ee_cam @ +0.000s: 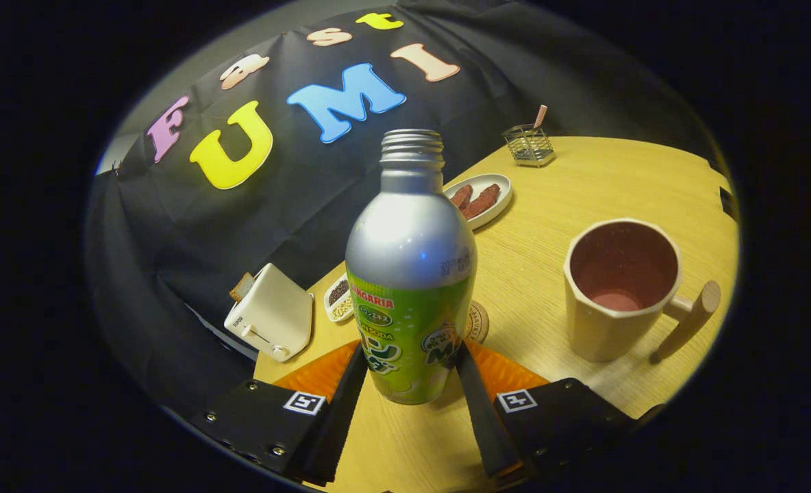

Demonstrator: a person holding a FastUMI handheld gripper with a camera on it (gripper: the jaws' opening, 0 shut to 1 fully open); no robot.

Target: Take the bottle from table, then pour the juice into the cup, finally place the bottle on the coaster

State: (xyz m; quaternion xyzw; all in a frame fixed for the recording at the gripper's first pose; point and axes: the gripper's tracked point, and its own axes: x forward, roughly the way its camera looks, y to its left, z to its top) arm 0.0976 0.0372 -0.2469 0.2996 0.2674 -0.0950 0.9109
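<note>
Standing between the two fingers of the gripper (411, 373) is the bottle (411, 274), upright on the wooden table (583, 185). Both fingers (342, 397) are touching its lower sides, one on each side, so the claw is holding the bottle at the green label. The bottle's top is silver, and its threaded mouth is showing no cap. What is inside the bottle cannot be seen.

Just behind the bottle, partly hidden by it, the round coaster (477, 322) is lying flat on the table. To the right of the bottle, well apart from it, the cream cup (618, 291) with a wooden handle is standing upright. Its inside is dark reddish, and whether liquid is lying at the bottom I cannot tell.

Beyond the bottle, a white oval plate (498, 198) is carrying two brown pieces of food. Farther back, a small wire holder (529, 145) is keeping one stick. On the left, a white toaster (272, 311) is holding a slice of bread, and beside it a small dish (337, 299) is holding dark and pale grains.
</note>
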